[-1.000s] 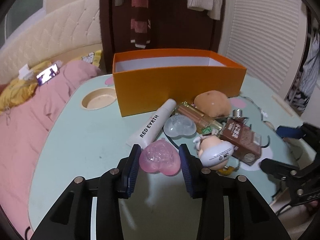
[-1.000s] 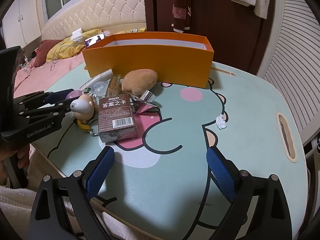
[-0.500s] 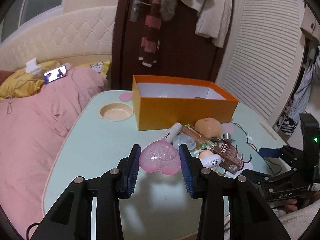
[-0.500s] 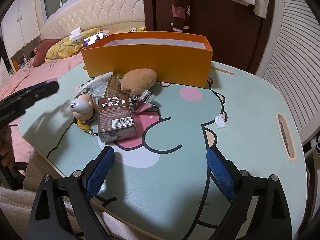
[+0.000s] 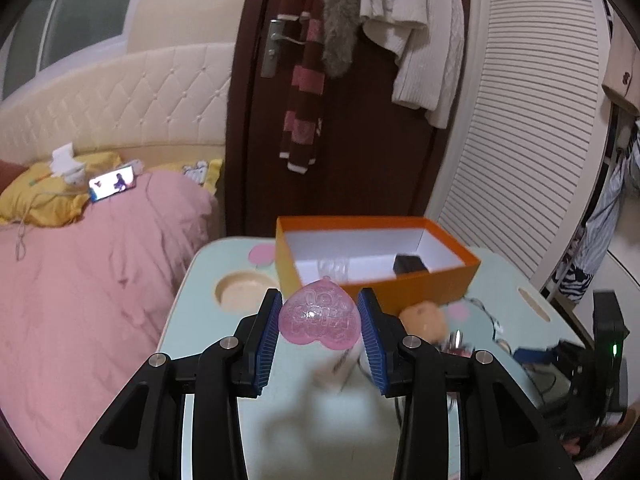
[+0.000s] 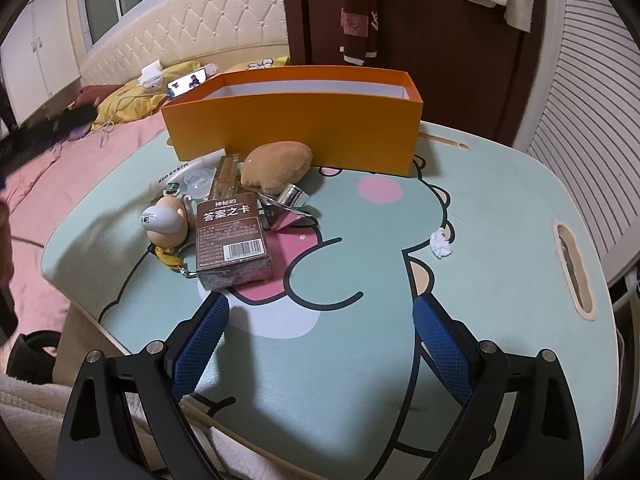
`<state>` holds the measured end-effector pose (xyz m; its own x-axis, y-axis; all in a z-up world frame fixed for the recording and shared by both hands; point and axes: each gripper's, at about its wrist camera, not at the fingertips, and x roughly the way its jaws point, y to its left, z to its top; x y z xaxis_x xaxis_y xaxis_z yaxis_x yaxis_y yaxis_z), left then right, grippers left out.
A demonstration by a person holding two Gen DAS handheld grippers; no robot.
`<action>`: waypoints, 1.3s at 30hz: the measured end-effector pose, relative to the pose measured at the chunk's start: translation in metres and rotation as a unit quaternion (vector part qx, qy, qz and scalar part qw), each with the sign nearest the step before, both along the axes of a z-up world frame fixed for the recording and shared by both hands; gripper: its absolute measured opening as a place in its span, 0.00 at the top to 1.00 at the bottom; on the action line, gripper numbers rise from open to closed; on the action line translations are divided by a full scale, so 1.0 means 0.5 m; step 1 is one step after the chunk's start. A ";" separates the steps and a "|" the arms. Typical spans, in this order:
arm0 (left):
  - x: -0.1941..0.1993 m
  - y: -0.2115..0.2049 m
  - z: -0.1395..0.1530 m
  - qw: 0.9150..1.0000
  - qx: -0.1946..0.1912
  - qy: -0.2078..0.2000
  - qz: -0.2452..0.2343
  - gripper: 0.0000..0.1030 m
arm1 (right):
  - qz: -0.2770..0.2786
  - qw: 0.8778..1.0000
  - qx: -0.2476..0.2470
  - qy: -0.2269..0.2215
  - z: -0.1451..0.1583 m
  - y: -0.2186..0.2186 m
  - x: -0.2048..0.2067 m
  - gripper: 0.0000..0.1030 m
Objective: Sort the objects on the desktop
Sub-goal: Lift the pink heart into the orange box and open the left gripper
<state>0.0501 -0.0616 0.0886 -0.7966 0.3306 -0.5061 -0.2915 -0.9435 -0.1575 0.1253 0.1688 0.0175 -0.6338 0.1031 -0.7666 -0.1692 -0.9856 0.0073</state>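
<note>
The left gripper [image 5: 320, 322] is pinching a pink heart [image 5: 319, 318] between its two blue pads, up in the air above the table [image 5: 208, 276]. The orange box [image 5: 432, 282] sits just past it, on the far side of the table, and it is open on top. A small black thing [image 5: 409, 263] and something clear already lie inside. The heart probably goes in there too. To do it well, carry the heart over the near wall, high enough not to bump it. Then lower it over a bare white spot and let go gently. The right gripper [image 6: 320, 340] is spread wide and holds nothing, low over the near part of the table. The brown card box [image 6: 232, 236], the plush toy [image 6: 278, 166] and the little doll [image 6: 166, 220] wait in a pile in front of the box.
</note>
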 end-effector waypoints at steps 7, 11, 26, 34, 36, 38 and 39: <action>-0.109 0.062 0.026 0.999 -0.028 -0.007 -0.020 0.64 | 0.003 1.000 0.002 0.003 -0.004 0.002 -0.001 0.09; -0.182 0.098 0.029 0.999 -0.027 -0.030 -0.031 0.64 | 0.005 1.000 0.003 0.004 -0.005 0.002 -0.002 0.09; -0.304 0.172 -0.022 0.995 -0.040 -0.082 -0.033 0.52 | 0.008 1.000 0.002 0.012 -0.007 0.005 -0.001 0.09; -0.250 0.127 0.002 0.997 -0.030 -0.066 -0.018 0.29 | 0.008 1.000 0.005 0.010 -0.006 0.003 -0.002 0.09; -0.223 0.109 0.009 0.998 -0.024 -0.064 -0.014 0.22 | 0.007 1.000 0.006 0.009 -0.006 0.002 -0.003 0.09; -0.194 0.090 0.010 0.998 -0.019 -0.063 -0.007 0.17 | 0.006 1.000 0.007 0.008 -0.006 0.002 -0.004 0.09; -0.168 0.076 0.009 0.998 -0.016 -0.063 -0.002 0.17 | 0.006 1.000 0.008 0.007 -0.006 0.001 -0.004 0.09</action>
<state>-0.0342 -0.0235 0.0929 -0.7246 0.3165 -0.6121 -0.2756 -0.9473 -0.1635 0.1234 0.1692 0.0146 -0.6461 0.1075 -0.7556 -0.1573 -0.9875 -0.0061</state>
